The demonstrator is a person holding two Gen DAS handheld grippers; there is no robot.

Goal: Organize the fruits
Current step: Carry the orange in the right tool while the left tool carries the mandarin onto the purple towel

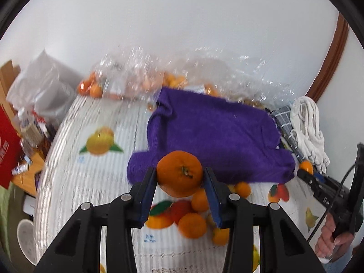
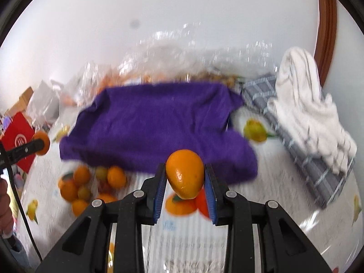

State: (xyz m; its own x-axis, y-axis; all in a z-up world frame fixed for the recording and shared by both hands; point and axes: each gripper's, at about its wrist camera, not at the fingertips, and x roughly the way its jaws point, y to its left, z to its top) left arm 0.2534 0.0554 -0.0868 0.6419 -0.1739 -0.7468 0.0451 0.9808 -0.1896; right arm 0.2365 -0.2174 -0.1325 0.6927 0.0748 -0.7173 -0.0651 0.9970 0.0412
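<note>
Left gripper: the left gripper (image 1: 179, 179) is clamped on a round orange mandarin (image 1: 179, 173), its blue pads pressing the fruit's two sides, stem end facing the camera.
Right gripper: the right gripper (image 2: 184, 177) is clamped on a smaller, egg-shaped yellow-orange fruit (image 2: 184, 174), held the same way across its narrow width.
Why held so: each fruit sits near the fingertips, gripped at its widest part, which likely keeps it from slipping while carried clear of the table.
Loose pile: the remaining fruits (image 2: 77, 186) lie together on the white fruit-print tablecloth (image 1: 68, 136), just in front of the purple towel (image 1: 216, 127); both held fruits hang above this pile, apart from it.
Likely reason for two kinds: one hand has a mandarin, the other a paler oval fruit, so the sorting is probably by kind.
Pose: both grippers point forward and slanting down toward the towel, side by side; in the left view a hand (image 1: 334, 238) grips the right tool's handle at the far right edge.
Background: clear plastic bags (image 1: 136, 72) with more fruit sit by the wall, and folded cloths (image 2: 307, 104) rest to the right of the towel.
Destination: cannot tell from these views.
</note>
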